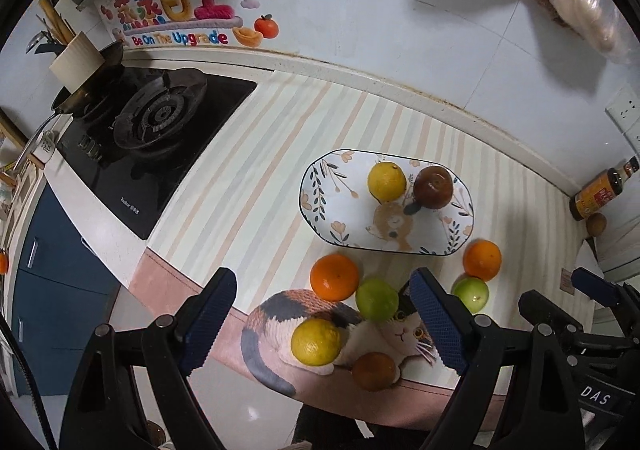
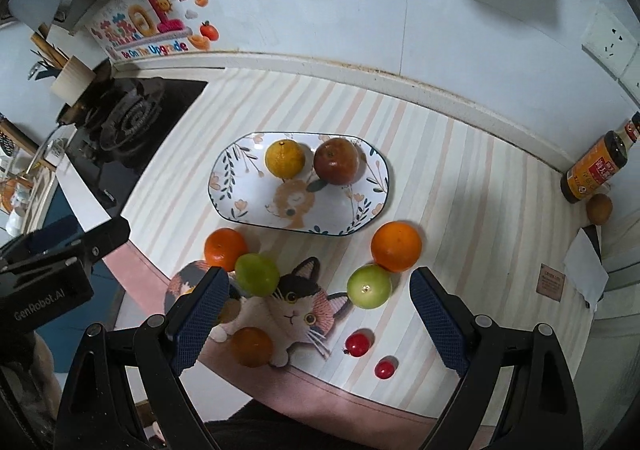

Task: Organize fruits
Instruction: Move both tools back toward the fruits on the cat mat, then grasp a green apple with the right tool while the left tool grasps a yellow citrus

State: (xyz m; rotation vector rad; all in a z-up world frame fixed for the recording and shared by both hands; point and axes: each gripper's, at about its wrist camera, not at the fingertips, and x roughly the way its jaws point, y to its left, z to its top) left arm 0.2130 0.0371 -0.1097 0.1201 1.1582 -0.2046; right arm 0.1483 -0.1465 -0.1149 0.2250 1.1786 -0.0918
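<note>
An oval floral plate holds a yellow citrus and a dark red apple. Loose on the striped cloth lie two oranges, two green fruits, a yellow citrus, a small dull orange fruit and two small red fruits. My left gripper is open and empty above the near fruits. My right gripper is open and empty above the cat mat.
A gas stove with a pan sits to the left. A sauce bottle and a brown fruit stand at the right wall. A cat-print mat lies at the counter's front edge. The other gripper shows at each view's side.
</note>
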